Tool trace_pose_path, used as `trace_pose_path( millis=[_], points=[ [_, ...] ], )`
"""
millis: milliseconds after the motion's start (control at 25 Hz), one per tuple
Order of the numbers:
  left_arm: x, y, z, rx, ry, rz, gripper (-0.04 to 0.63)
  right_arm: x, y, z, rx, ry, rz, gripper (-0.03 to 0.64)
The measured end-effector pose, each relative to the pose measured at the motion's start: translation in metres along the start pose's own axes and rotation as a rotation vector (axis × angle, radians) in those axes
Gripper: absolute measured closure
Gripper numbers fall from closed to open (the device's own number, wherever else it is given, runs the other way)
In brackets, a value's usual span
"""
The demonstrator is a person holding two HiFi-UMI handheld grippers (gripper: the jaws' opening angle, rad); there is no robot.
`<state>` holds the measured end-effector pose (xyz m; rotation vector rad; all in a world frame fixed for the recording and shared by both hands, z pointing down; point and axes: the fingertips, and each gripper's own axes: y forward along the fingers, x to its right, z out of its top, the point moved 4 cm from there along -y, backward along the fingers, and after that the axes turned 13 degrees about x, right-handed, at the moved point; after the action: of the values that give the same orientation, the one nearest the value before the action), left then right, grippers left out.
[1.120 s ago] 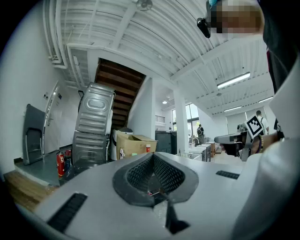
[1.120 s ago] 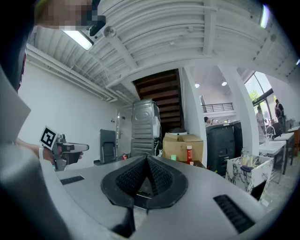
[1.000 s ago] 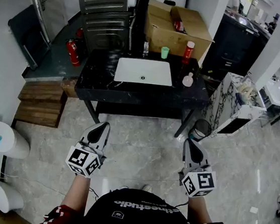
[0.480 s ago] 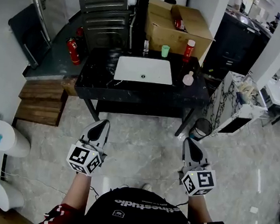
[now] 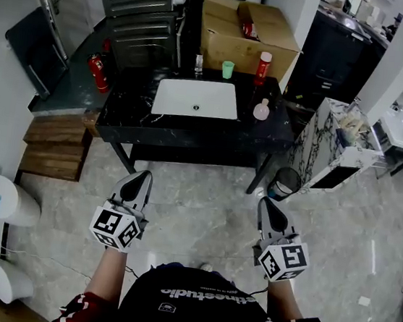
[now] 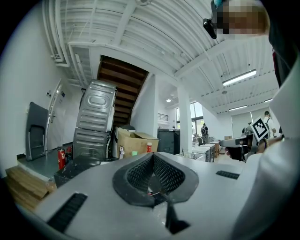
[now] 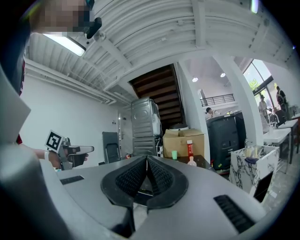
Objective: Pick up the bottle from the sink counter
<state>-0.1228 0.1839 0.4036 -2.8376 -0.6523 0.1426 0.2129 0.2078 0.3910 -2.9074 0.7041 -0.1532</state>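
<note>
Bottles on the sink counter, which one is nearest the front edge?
The squat pink bottle right of the basin; the tall red bottle stands at the back edge.

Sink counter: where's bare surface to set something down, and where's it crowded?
Bare: the counter left of the basin, and the front strip along its near edge. Crowded: the back edge, with clear bottle, green cup and red bottle; the pink bottle sits just right of the basin.

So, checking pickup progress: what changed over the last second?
Only the view shifted: the sink counter now sits slightly further left in the head view. The left gripper and right gripper stayed shut and empty over the floor; the pink bottle stayed on the counter.
</note>
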Motion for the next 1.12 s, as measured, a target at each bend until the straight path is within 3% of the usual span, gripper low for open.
trace_pose_path(
  millis=[240, 400, 640, 880, 1120],
  points=[
    [-0.003, 0.019, -0.009, -0.021, 0.055, 0.021, 0.581, 0.024, 0.016, -0.021, -0.025, 0.080, 0.010, 0.578],
    [-0.028, 0.042, -0.027, -0.031, 0.047, 0.027, 0.581, 0.025, 0.055, -0.035, -0.037, 0.074, 0.041, 0.578],
    [-0.104, 0.105, -0.052, -0.006, 0.068, 0.033, 0.581, 0.026, 0.154, -0.058, -0.061, 0.107, 0.065, 0.577],
    [-0.188, 0.191, -0.059, 0.009, 0.110, -0.015, 0.581, 0.037, 0.277, -0.073, -0.044, 0.140, 0.034, 0.577],
    [-0.251, 0.245, -0.058, 0.022, 0.083, -0.042, 0.580, 0.030, 0.359, -0.073, -0.026, 0.092, 0.038, 0.577]
  ],
)
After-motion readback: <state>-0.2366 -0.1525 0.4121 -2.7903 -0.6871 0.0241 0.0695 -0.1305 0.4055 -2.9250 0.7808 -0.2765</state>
